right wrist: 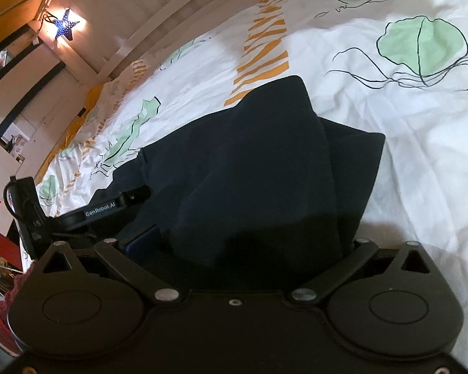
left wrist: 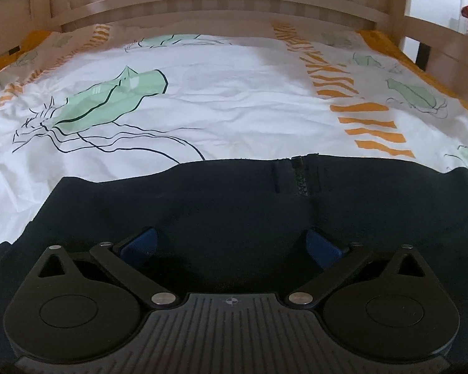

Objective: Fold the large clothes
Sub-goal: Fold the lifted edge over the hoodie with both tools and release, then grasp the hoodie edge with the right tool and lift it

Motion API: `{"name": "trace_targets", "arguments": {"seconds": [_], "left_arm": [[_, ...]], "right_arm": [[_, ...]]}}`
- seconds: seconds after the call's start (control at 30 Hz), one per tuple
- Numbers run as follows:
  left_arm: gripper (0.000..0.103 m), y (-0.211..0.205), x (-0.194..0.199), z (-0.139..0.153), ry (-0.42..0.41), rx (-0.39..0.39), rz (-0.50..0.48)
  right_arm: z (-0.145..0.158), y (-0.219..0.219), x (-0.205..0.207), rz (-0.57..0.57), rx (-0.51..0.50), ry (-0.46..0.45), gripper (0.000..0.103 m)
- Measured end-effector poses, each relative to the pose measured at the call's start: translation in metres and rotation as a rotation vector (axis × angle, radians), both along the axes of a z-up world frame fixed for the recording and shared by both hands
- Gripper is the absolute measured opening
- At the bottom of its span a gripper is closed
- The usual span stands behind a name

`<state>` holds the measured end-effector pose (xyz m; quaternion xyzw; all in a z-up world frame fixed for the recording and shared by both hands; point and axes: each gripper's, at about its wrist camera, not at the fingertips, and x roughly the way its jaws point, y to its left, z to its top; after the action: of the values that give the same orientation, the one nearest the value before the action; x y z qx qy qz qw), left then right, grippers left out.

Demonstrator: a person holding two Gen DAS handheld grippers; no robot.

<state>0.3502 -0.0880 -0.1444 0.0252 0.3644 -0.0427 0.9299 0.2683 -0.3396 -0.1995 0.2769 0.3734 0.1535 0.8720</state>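
dark navy zip garment (left wrist: pixel 234 205) lies bunched on the bedsheet (left wrist: pixel 234 99), both grippers' (left wrist: pixel 231 246) fingers spread wide, gripping nothing.

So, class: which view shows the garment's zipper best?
The left wrist view: the zipper lies unobstructed at the dark garment's far edge. The right wrist view shows only bunched fabric; no zipper is visible.

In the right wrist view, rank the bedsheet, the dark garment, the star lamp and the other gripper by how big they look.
1. Bedsheet
2. Dark garment, though it sits close to the camera, which inflates it
3. Left gripper, only partly in view
4. Star lamp
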Motion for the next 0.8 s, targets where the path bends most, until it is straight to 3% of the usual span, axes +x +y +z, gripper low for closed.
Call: {"name": "trace_targets", "arguments": {"seconds": [0.2, 0.4, 0.6, 0.8], "left_arm": [[0.102, 0.003, -0.004, 0.012, 0.046, -0.023, -0.026], [0.092, 0.01, -0.048, 0.029, 0.045, -0.117, -0.003], [0.088, 0.0, -0.095, 0.027, -0.011, -0.029, -0.058], [0.088, 0.007, -0.111, 0.013, -0.043, -0.045, -0.035]], "right_arm": [[-0.001, -0.007, -0.001, -0.01, 0.045, -0.001, 0.103], [-0.001, -0.007, -0.002, -0.015, 0.06, 0.002, 0.103], [-0.002, -0.009, -0.002, -0.021, 0.077, 0.003, 0.103], [-0.003, -0.012, -0.002, -0.031, 0.106, 0.005, 0.103]]}}
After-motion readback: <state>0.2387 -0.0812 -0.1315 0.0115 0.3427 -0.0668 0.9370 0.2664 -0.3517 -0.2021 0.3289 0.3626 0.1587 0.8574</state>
